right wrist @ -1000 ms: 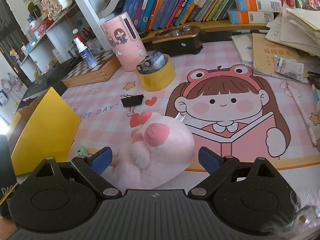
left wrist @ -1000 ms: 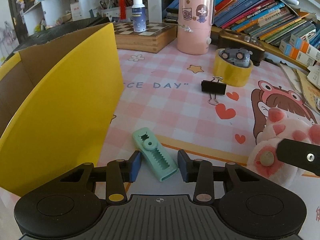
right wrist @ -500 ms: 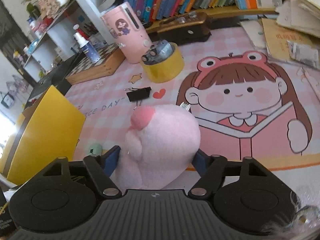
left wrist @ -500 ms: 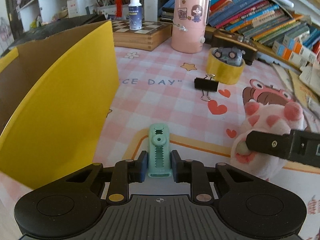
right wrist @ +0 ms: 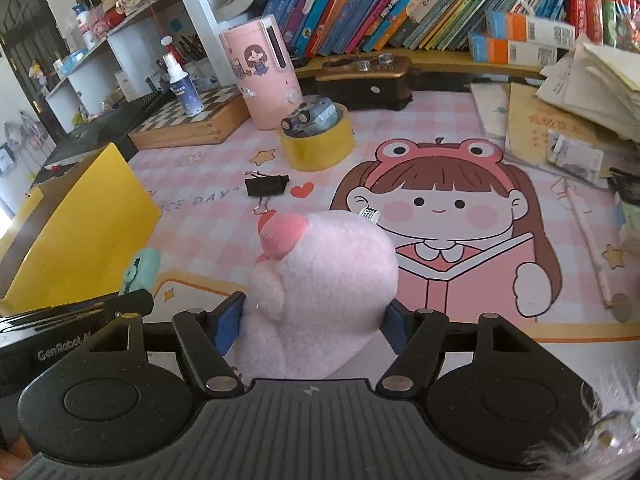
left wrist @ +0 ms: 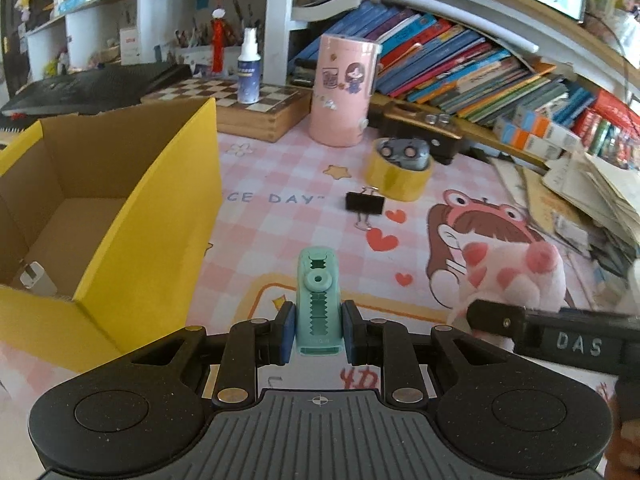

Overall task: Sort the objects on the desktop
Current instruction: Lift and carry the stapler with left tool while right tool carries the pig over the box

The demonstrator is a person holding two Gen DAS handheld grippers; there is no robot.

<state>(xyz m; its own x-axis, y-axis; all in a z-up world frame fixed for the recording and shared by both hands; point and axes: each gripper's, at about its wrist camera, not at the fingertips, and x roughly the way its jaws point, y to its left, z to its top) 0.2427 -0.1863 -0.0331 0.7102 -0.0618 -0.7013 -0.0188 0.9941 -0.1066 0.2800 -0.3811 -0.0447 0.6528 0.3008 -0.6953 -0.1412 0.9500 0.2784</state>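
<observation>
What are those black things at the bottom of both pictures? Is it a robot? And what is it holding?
No robot: a person holds two black grabbing tools, each with a camera looking along its fingers. One picture is from the left tool, one from the right. The left claw pinches a mint-green crocodile-shaped clip. The right claw squeezes a pink plush paw. On the pink cartoon desk mat lie a black binder clip and a yellow tape roll with a small gray toy car in it. A yellow cardboard box stands open at the left.
</observation>
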